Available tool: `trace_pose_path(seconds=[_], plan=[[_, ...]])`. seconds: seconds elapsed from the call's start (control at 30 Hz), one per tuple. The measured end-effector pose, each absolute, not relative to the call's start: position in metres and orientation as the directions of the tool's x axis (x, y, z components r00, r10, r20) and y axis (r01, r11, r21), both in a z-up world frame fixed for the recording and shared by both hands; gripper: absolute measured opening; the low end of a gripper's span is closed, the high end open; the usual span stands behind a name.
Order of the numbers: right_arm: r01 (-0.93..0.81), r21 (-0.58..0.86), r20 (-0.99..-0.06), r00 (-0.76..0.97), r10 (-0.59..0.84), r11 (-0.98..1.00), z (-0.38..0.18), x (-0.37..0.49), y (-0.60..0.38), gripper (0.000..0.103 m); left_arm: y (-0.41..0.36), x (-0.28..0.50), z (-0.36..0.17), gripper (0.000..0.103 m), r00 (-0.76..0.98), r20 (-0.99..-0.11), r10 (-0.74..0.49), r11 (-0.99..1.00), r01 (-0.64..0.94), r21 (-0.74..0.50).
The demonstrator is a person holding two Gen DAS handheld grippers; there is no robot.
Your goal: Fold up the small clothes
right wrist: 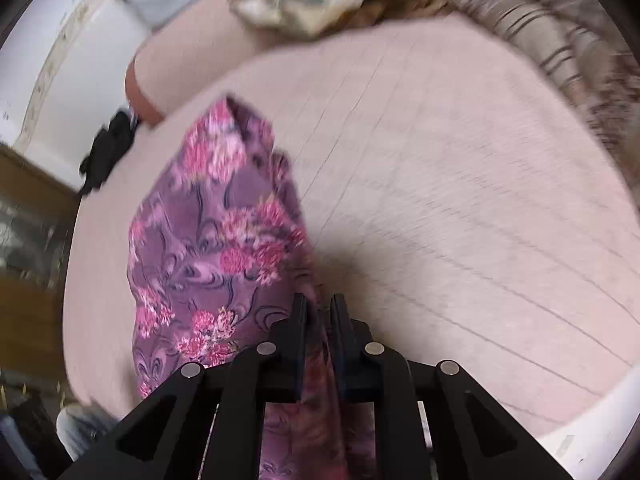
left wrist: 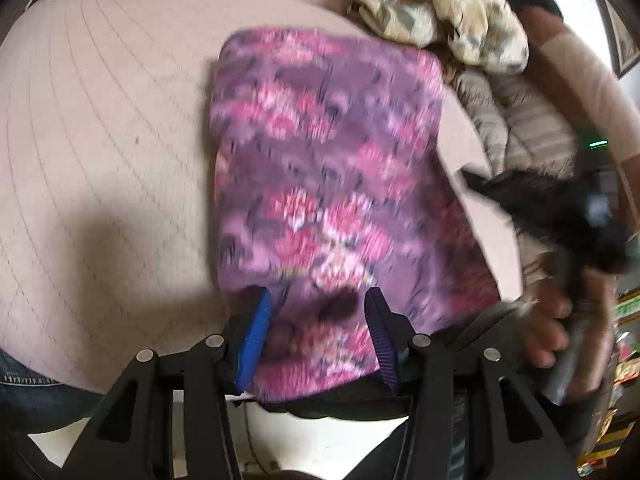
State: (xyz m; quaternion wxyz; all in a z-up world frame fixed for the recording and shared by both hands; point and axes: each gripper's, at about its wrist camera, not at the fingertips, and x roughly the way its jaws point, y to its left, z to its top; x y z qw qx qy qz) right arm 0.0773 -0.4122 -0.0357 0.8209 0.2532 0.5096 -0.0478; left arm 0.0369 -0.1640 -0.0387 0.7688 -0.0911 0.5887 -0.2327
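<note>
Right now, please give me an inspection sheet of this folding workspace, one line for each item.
Surface: pink quilted bed cover, stitched lines, mostly bare.
Job's things: purple floral cloth, lying partly on the cover, near edge lifted.
Clutter: beige patterned fabric heap and striped bedding at the far edge.
Grippers: left gripper fingers apart over the cloth; right gripper fingers nearly closed with cloth between them.
Cables: nothing seen.
Surroundings: white wall, wooden furniture; both views blurred.
</note>
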Motion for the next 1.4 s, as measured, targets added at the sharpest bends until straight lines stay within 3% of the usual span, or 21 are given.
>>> trace_pose_path(seconds=[0.13,0.3,0.47,0.53,0.57,0.6,0.67,0.87,0.97,1.13,1.27,1.3,1.33,1.4], plan=[[0.134,0.442,-0.763,0.577,0.293,0.887,-0.011,0.035,-0.384,0.014,-0.163,0.029,-0.049,0.047,0.195,-0.867,-0.458,0.877,0.258,-0.405],[0.253,0.223,-0.932,0.337,0.131,0.941,-0.054,0.030,-0.362,0.014,-0.153,0.032,-0.057,0.047,0.189,-0.881,-0.433,0.890,0.243,-0.386],[0.328,0.162,-0.933,0.359,0.036,0.931,-0.049,0.024,-0.369,0.015,-0.129,0.035,-0.044,0.049,0.170,-0.803,-0.571,0.819,0.196,-0.540],[0.249,0.214,-0.882,0.465,0.078,0.944,-0.029,0.016,-0.362,0.036,-0.115,0.041,-0.029,0.055,0.211,-0.773,-0.599,0.801,0.187,-0.569],[0.203,0.241,-0.845,0.526,0.102,0.949,-0.015,0.011,-0.359,0.061,-0.108,0.047,-0.022,0.062,0.237,-0.766,-0.598,0.802,0.178,-0.571],[0.183,0.260,-0.820,0.561,0.116,0.948,-0.008,0.009,-0.358,0.077,-0.102,0.054,-0.016,0.065,0.260,-0.760,-0.596,0.803,0.168,-0.572],[0.110,0.353,-0.737,0.644,0.203,0.929,0.019,0.010,-0.364,0.081,-0.095,0.071,-0.008,0.071,0.296,-0.750,-0.591,0.805,0.154,-0.574],[0.058,0.467,-0.711,0.618,0.336,0.882,0.044,0.115,-0.391,0.091,-0.103,0.164,-0.005,0.083,0.331,-0.762,-0.557,0.824,0.112,-0.555],[0.077,0.512,-0.729,0.567,0.384,0.856,0.015,0.177,-0.408,0.091,-0.118,0.208,-0.028,0.083,0.308,-0.782,-0.542,0.836,0.105,-0.538],[0.179,0.540,-0.792,0.438,0.425,0.822,-0.065,0.216,-0.431,0.069,-0.127,0.234,-0.065,0.083,0.248,-0.765,-0.595,0.796,0.046,-0.604],[0.162,0.560,-0.797,0.372,0.476,0.812,-0.081,0.216,-0.439,0.069,-0.134,0.239,-0.089,0.081,0.240,-0.730,-0.640,0.751,-0.005,-0.660],[0.188,0.546,-0.814,0.349,0.465,0.816,-0.090,0.219,-0.443,0.069,-0.135,0.239,-0.089,0.076,0.256,-0.725,-0.639,0.749,-0.006,-0.662],[0.219,0.539,-0.826,0.325,0.461,0.813,-0.098,0.222,-0.446,0.069,-0.137,0.240,-0.087,0.061,0.262,-0.719,-0.643,0.746,0.002,-0.666],[0.246,0.562,-0.817,0.312,0.484,0.790,-0.107,0.223,-0.450,0.067,-0.139,0.241,-0.084,0.047,0.255,-0.723,-0.642,0.750,0.014,-0.661]])
